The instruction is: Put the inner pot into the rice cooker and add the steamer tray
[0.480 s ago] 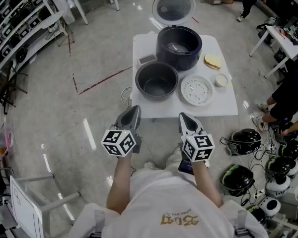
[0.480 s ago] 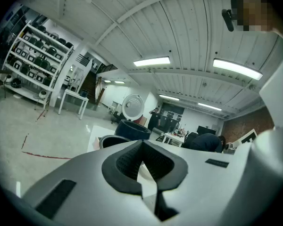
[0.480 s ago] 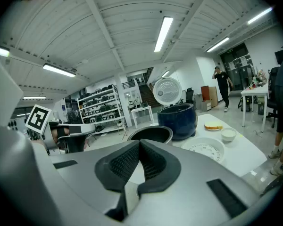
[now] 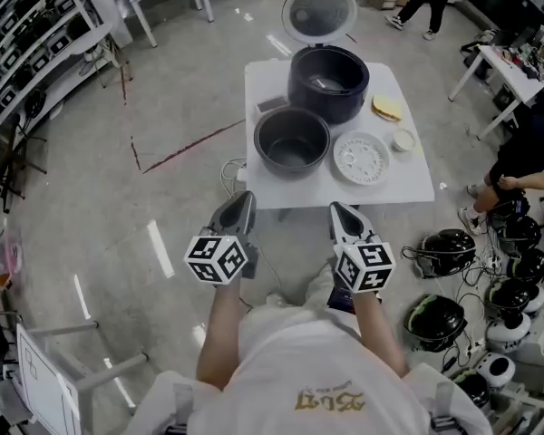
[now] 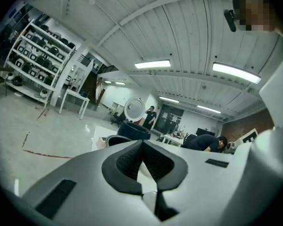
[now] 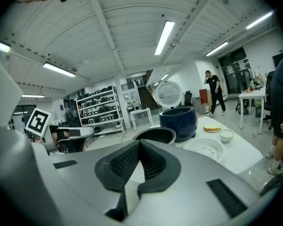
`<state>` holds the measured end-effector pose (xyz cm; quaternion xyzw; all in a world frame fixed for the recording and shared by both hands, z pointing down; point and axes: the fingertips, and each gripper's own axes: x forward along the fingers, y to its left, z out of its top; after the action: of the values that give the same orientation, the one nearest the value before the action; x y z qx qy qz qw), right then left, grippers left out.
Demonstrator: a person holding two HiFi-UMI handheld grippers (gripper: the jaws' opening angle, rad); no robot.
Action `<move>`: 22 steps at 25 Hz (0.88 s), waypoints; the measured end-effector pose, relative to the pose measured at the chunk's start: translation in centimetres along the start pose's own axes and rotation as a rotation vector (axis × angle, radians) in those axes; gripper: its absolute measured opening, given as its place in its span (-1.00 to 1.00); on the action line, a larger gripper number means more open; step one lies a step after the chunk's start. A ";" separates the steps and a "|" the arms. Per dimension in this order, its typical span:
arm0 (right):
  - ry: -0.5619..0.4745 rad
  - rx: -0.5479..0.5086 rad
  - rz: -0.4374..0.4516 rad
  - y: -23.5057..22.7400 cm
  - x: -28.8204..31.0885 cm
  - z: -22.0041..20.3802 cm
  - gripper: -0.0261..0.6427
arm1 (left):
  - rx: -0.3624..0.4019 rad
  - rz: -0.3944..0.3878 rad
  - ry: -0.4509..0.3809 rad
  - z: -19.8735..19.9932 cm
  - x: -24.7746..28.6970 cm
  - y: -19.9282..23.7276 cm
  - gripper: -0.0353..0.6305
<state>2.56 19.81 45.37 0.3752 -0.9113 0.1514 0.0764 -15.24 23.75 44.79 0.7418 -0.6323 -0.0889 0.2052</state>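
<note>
Dark round metal inner pot is still sitting ahead of left gripper and right gripper, both staying shut and empty, so nothing's started.

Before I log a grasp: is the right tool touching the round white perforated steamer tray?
Apart. The head view shows the right tool at the white table's front edge, with bare tabletop between it and the round white steamer tray.
</note>
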 end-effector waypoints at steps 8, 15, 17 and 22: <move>0.041 0.137 0.073 0.0 0.4 -1.0 -0.43 | -0.145 -0.017 0.023 -1.2 0.9 1.2 -0.24; 0.073 0.201 0.082 -4.6 4.5 -1.0 -0.43 | -0.141 0.045 0.095 -3.1 5.7 2.9 -0.31; 0.082 0.213 0.095 -6.1 6.4 -0.6 -0.44 | -0.143 0.071 0.107 -3.3 7.7 3.8 -0.32; 0.135 0.221 0.142 -9.9 11.9 0.1 -0.44 | -0.171 0.158 0.130 -3.5 12.4 6.9 -0.33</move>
<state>1.15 5.30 50.44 0.3050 -0.9060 0.2809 0.0849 -17.81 11.56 52.36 0.6737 -0.6640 -0.0778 0.3148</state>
